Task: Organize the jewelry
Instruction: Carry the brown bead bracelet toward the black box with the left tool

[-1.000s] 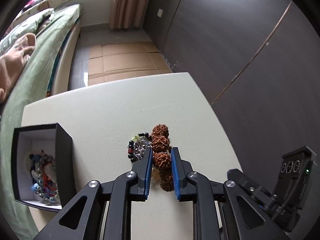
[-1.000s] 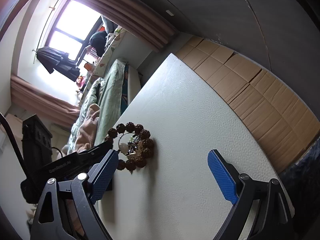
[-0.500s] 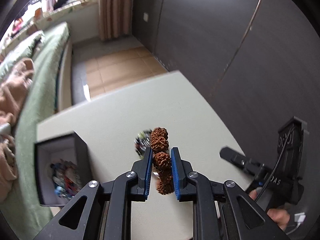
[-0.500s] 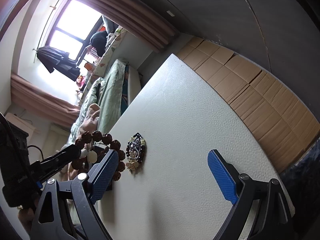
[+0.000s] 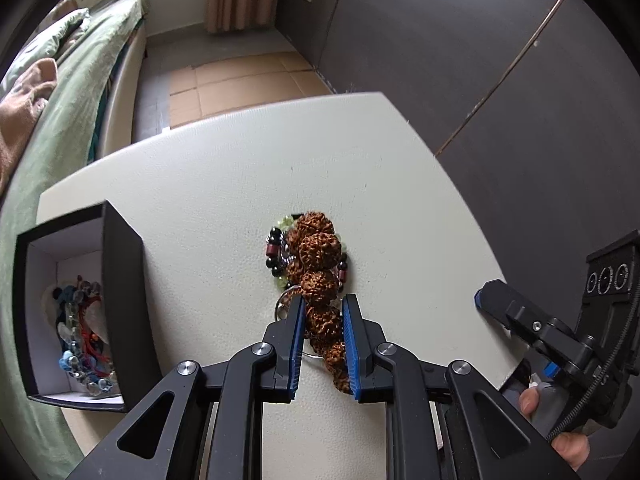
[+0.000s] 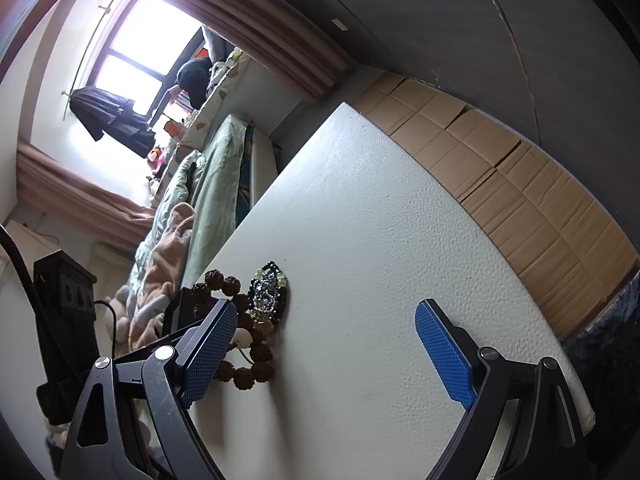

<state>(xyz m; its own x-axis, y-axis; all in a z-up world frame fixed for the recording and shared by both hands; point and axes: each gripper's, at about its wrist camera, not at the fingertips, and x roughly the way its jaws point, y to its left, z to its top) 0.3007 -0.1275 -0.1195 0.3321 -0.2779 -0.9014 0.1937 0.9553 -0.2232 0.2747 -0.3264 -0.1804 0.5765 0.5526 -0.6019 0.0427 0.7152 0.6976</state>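
Brown knobbly-seed bracelet (image 5: 319,276) pinched in left tool (image 5: 322,312); right tool (image 6: 326,334) spread wide.

Bare table (image 5: 224,200) lies open beyond the bead pile (image 5: 308,252); the black box (image 5: 120,304) walls the left.

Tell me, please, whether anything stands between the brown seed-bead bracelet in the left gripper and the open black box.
Nothing visible does. The left gripper holds the brown seed-bead bracelet, and only bare white tabletop lies between it and the open black box; the multicoloured bead bracelet lies beneath it.
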